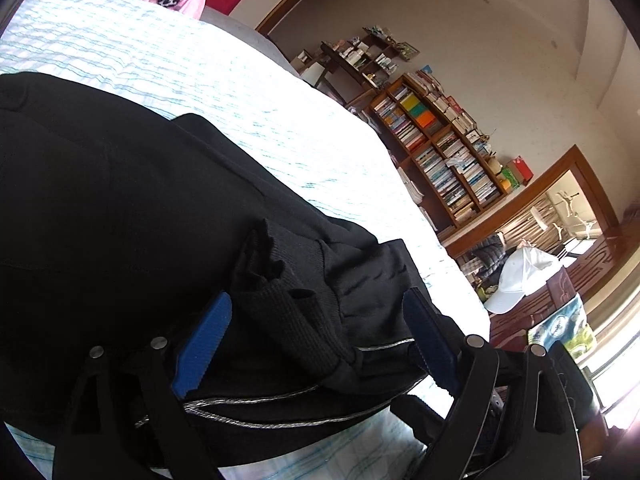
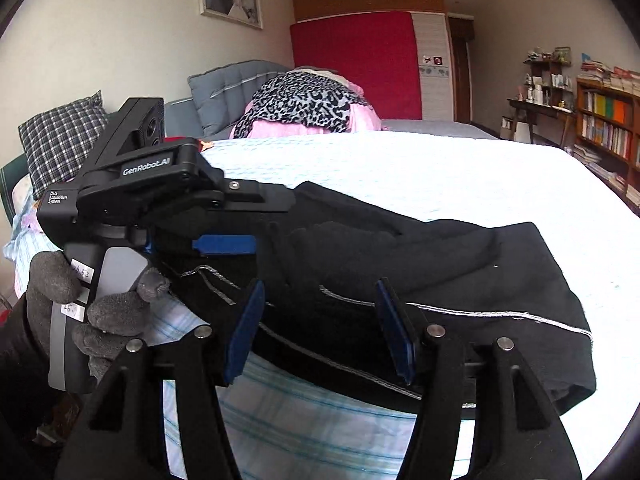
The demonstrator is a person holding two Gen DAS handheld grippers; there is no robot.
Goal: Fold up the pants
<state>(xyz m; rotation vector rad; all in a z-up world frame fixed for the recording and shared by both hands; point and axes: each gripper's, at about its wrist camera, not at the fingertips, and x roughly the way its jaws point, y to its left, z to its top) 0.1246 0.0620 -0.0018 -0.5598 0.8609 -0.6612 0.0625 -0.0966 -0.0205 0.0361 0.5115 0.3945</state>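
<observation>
Black pants [image 1: 120, 184] with thin silver side stripes lie bunched on a white bedspread with pale blue lines [image 1: 180, 60]. My left gripper [image 1: 316, 316] is open, its blue pads on either side of a ribbed cuff [image 1: 288, 312] near the bed's corner. In the right wrist view the pants [image 2: 460, 256] spread to the right over the bedspread [image 2: 400, 168]. My right gripper [image 2: 320, 304] is open, low over the pants' near edge. The left gripper's body [image 2: 160, 192], held in a grey gloved hand [image 2: 108, 312], sits just left of it.
A leopard-print and pink pile [image 2: 304, 100] lies at the bed's head with a grey cushion [image 2: 228, 88] and a checked pillow [image 2: 60, 140]. Bookshelves [image 1: 432, 144] stand beyond the bed's side. A white cap [image 1: 520, 276] rests on furniture near the bed corner.
</observation>
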